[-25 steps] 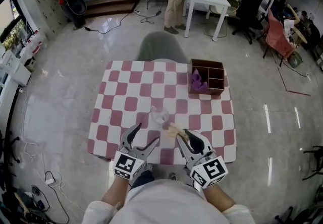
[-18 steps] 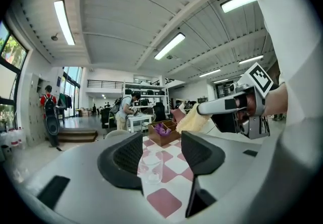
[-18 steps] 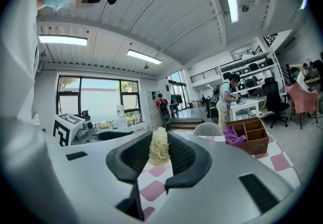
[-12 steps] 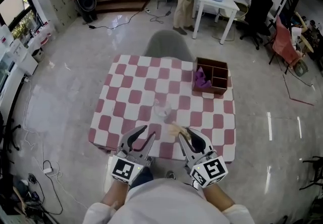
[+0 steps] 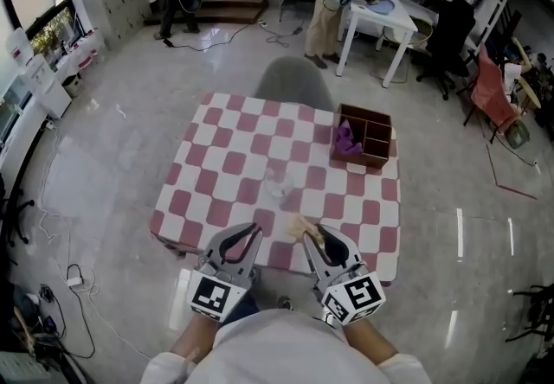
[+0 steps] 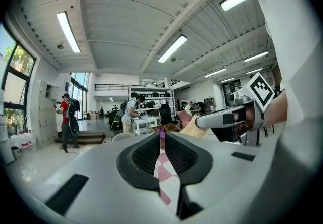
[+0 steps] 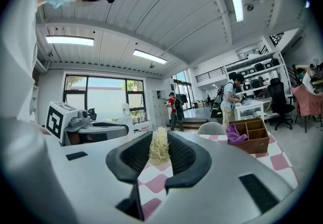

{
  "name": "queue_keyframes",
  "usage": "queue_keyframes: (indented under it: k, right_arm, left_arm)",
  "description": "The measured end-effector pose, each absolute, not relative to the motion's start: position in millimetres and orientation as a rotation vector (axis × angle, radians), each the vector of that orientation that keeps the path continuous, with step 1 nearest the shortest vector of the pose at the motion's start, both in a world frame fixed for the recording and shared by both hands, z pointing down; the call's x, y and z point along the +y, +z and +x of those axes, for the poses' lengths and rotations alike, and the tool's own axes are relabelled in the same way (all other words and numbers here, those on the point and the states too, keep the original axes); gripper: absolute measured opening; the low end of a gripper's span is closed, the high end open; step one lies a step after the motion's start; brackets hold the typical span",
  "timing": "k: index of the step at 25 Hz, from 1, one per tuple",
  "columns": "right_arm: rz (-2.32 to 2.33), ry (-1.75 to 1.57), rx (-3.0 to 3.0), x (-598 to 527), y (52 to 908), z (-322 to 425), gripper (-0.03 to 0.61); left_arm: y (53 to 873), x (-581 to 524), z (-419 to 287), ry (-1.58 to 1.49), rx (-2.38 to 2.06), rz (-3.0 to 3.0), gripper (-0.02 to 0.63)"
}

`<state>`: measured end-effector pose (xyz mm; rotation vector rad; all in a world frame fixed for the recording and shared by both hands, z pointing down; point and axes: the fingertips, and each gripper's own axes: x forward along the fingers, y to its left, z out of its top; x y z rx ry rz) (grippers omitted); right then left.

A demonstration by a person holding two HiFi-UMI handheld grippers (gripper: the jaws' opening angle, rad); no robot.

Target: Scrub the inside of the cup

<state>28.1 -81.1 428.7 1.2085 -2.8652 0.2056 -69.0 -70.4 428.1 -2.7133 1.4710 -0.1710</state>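
Note:
A clear glass cup (image 5: pixel 277 181) stands upright near the middle of the pink-and-white checked table (image 5: pixel 204 168). My right gripper (image 5: pixel 310 232) hovers over the table's near edge, short of the cup, shut on a straw-coloured scrubber (image 5: pixel 299 225). The scrubber's fibres (image 7: pixel 160 150) poke up between the right gripper's (image 7: pixel 160 143) pads. My left gripper (image 5: pixel 252 230) hangs beside it to the left, also short of the cup. Its jaws (image 6: pixel 161 137) have come together to a thin slit with nothing between them.
A brown wooden divided box (image 5: pixel 365 135) with a purple cloth (image 5: pixel 344 142) in one compartment sits at the table's far right. A grey chair (image 5: pixel 293 84) stands behind the table. People stand far off by a white desk (image 5: pixel 381 15).
The left gripper's jaws went from wide open to shut, on nothing. Both grippers drew slightly back toward the near edge. The right gripper kept hold of the scrubber.

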Motion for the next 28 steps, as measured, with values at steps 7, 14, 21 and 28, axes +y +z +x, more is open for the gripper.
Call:
queue_keyframes:
  k: [7, 14, 21, 28]
  right_arm:
    - [1.169, 0.192, -2.865, -76.5, 434.0, 27.8, 0.104]
    - [1.142, 0.187, -2.876, -77.1, 434.5, 27.0, 0.104]
    - [1.154, 0.173, -2.858, -81.9, 436.5, 30.9, 0.104]
    - [1.162, 0.184, -2.833, -87.3, 444.1, 30.9, 0.104]
  left_arm:
    - [426.0, -60.4, -63.2, -0.197, 1.472, -2.708, 0.049]
    - [424.7, -58.4, -59.9, -0.213, 1.492, -2.706, 0.049]
    - [418.3, -65.1, -57.7, -0.211, 1.490, -2.696, 0.049]
    - [421.1, -70.4, -57.8, -0.193, 1.492, -2.714, 0.049]
